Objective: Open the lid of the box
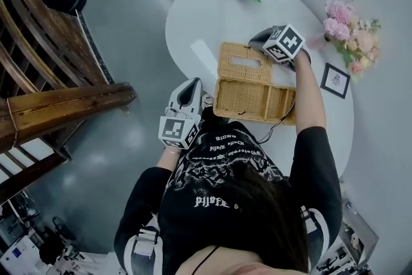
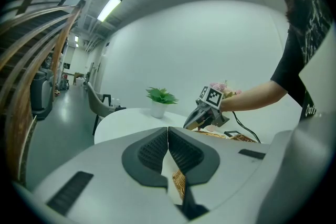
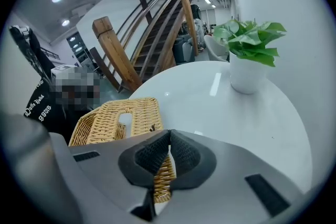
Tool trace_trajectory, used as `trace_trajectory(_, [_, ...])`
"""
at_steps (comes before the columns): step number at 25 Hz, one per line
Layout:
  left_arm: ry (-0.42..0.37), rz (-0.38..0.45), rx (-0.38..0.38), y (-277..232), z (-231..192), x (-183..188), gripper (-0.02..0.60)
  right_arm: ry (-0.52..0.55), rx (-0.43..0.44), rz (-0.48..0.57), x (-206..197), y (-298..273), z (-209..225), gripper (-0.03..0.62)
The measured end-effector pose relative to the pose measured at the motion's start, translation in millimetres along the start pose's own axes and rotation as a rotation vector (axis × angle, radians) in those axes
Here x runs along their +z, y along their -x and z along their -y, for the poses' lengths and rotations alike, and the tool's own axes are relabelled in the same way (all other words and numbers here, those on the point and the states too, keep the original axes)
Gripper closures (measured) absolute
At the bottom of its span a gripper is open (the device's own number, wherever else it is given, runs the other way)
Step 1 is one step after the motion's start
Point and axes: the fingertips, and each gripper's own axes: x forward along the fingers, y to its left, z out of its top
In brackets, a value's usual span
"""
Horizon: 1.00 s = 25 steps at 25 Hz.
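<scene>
Two grippers flank the box [image 1: 252, 98] on the table [image 1: 193, 22]. Right gripper [image 3: 169, 136] fingers pinch a corner edge of the opened lid [image 3: 139, 110], which spreads left of them. Left gripper [image 2: 168, 134] fingers are closed and empty, with the box just right of them.

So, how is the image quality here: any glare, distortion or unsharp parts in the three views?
Head view: even light, sharp, a soft sheen on the grey floor, the wooden stair rail bent by the lens. Left gripper view: strong fisheye with a dark round border, bright ceiling lights. Right gripper view: the same fisheye, and a light streak glares on the white table.
</scene>
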Motion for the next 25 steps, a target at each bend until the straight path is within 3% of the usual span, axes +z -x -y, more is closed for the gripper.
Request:
trace_trajectory(12, [0.007, -0.022, -0.02, -5, -4, -2, 0.558, -0.106, 0.039, -0.045, -16, -20, 3, 0.56])
trace_trajectory(15, [0.009, -0.024, -0.026, -5, -6, -3, 0.558, -0.158, 0.01, -0.025, -15, -19, 9, 0.498])
trace_trajectory(17, [0.012, -0.023, -0.03, -5, -8, -3, 0.558, -0.187, 0.003, 0.013, -11, -14, 11, 0.443])
trace_trajectory(22, [0.025, -0.01, -0.056, -8, -7, 1, 0.558, -0.219, -0.074, 0.163, 9, 15, 19, 0.437])
trace_trajectory(25, [0.024, -0.001, -0.088, -10, -1, 5, 0.558, -0.266, -0.137, 0.32, 27, 41, 20, 0.418])
